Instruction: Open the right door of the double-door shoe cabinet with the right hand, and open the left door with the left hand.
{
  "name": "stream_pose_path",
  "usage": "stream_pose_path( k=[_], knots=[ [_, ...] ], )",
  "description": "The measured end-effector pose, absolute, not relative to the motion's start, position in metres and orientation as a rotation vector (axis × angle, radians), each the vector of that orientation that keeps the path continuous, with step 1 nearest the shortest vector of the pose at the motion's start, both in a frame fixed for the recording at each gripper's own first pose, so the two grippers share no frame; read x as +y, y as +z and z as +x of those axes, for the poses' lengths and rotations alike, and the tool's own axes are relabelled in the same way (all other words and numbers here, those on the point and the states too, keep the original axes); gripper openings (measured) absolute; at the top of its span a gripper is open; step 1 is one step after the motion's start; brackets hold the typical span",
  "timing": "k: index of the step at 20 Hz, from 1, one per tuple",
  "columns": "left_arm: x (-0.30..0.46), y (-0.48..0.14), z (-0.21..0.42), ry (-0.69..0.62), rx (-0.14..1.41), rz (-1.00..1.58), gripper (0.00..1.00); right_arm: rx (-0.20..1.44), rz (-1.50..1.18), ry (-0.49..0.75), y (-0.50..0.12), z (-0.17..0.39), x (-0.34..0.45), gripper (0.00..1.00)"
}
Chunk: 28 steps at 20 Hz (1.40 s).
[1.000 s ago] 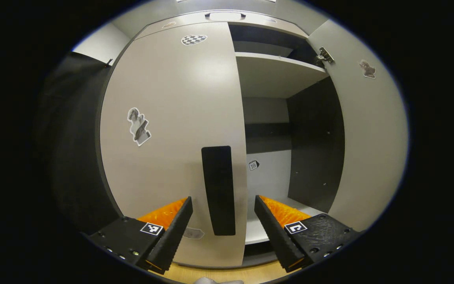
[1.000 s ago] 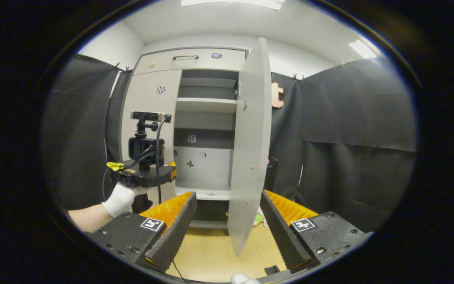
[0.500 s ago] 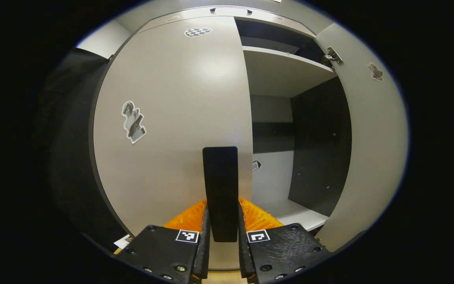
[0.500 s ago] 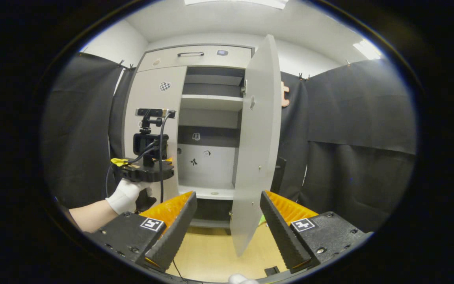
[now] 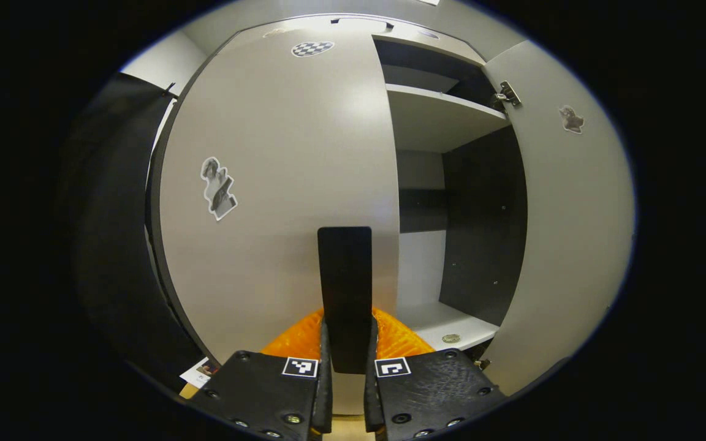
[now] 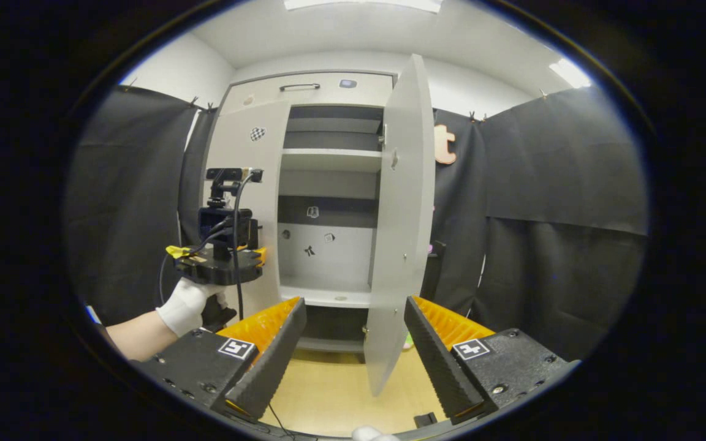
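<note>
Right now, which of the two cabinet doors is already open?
The right door: it stands swung out, showing the shelves inside. The left door lies nearly shut, its black handle pinched by the left gripper.

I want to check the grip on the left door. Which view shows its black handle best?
The left gripper view: the black handle stands close and central, with the left gripper shut on its lower part. In the right gripper view the left door is far off, and that gripper hides the handle.
</note>
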<state>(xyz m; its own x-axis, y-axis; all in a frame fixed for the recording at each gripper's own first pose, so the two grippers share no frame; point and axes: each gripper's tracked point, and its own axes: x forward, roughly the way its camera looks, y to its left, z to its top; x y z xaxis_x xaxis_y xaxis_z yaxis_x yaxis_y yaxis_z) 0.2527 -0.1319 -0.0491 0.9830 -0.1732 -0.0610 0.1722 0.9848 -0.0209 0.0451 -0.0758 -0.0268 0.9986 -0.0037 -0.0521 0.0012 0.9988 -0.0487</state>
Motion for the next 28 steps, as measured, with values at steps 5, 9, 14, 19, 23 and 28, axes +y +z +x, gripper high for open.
stream_pose_path(
  k=[5,9,14,19,23,28],
  knots=[
    [-0.121,-0.051,0.236,-0.170,0.066,-0.025,0.19,0.049,-0.044,0.040,-0.028,0.043,-0.068,1.00],
    [-0.110,-0.051,0.221,-0.177,0.067,-0.035,0.19,0.047,-0.052,0.074,-0.030,0.040,-0.059,1.00],
    [-0.097,-0.051,0.199,-0.167,0.069,-0.023,0.12,0.039,-0.056,0.120,-0.030,0.034,-0.046,1.00],
    [-0.067,-0.055,0.174,-0.135,0.062,-0.009,0.12,0.030,-0.060,0.149,-0.031,0.032,-0.035,1.00],
    [-0.038,-0.055,0.158,-0.085,0.056,0.024,0.11,0.035,-0.063,0.184,-0.034,0.030,-0.021,1.00],
    [0.008,-0.058,0.145,-0.013,0.066,0.030,0.04,0.043,-0.065,0.235,-0.039,0.029,0.008,1.00]
  ],
)
